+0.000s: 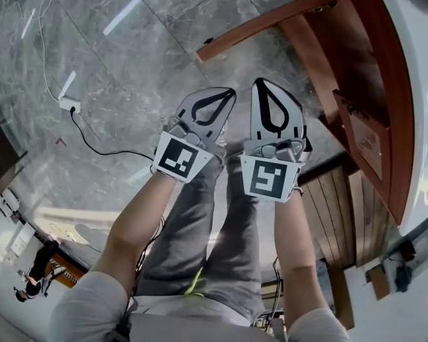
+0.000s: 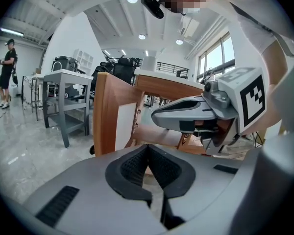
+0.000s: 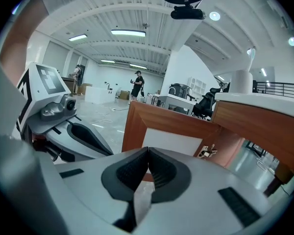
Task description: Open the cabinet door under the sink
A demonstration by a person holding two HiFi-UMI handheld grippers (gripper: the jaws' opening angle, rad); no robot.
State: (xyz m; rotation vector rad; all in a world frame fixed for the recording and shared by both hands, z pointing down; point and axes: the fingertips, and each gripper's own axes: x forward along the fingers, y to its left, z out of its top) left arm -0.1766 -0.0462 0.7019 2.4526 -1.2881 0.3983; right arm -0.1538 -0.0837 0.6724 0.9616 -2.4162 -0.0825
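Opening step looks finished to us. The cabinet door (image 1: 264,21) already stands swung wide out from the cabinet (image 1: 321,63) under the white counter (image 1: 421,84), well apart from both tools.

The left gripper (image 1: 229,92) and right gripper (image 1: 260,83) sit side by side over the person's legs (image 1: 214,226), touching nothing. In the left gripper view the jaws are pressed together with nothing between them and the door (image 2: 110,111) beyond. The right gripper view shows the same, jaws together and empty, facing the door's wood frame (image 3: 166,120).

We judge no further pull is needed. If a wider swing is wanted, one tool must reach the door's free edge.

Of the cabinet inside, only bare wood shows and we spot no items. The rest is hidden under the counter.
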